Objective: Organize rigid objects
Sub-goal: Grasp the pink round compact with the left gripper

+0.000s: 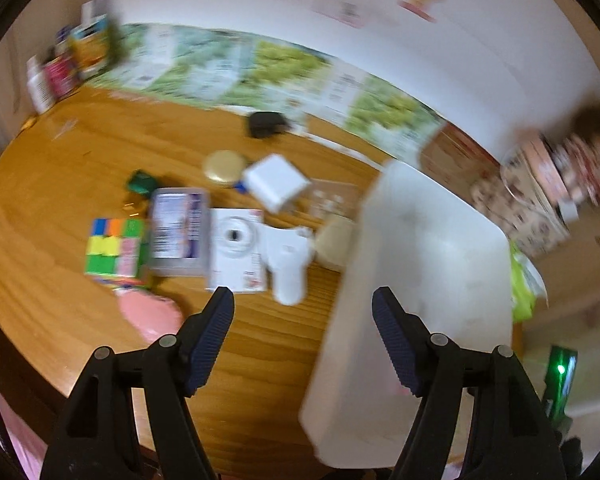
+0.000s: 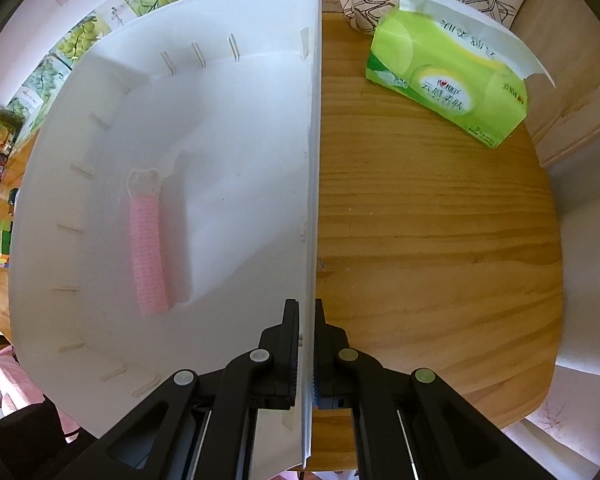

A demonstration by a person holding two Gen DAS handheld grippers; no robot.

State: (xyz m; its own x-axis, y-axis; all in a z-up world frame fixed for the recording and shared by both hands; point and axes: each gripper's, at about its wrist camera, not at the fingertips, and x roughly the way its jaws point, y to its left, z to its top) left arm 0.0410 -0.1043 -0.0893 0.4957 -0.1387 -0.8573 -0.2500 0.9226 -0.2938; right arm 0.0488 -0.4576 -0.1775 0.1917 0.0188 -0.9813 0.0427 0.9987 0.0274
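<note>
Two grippers at work, with different jobs. Right gripper [image 2: 307, 312], bottom centre of its view, clamped on the thin wall of the white bin [image 2: 228, 128]. Pink item [image 2: 148, 252] already inside, lower left of the bin floor. Left gripper [image 1: 303, 312], bottom centre of its view, spread wide with nothing between the pads, hanging over bare wooden table [image 1: 268, 336] just left of the bin [image 1: 428, 264].

Still loose at centre left: colour cube [image 1: 114, 250], white boxes [image 1: 236, 248], gold lid [image 1: 223, 166], pink object [image 1: 150, 312] at the lower left near the table edge.

Likely trouble: heavily blurred left view, so a hurried reach could nudge the crowded pile, or knock the pink object off the edge. Thin bin wall held at one point only; a bump could tip or twist the bin.
</note>
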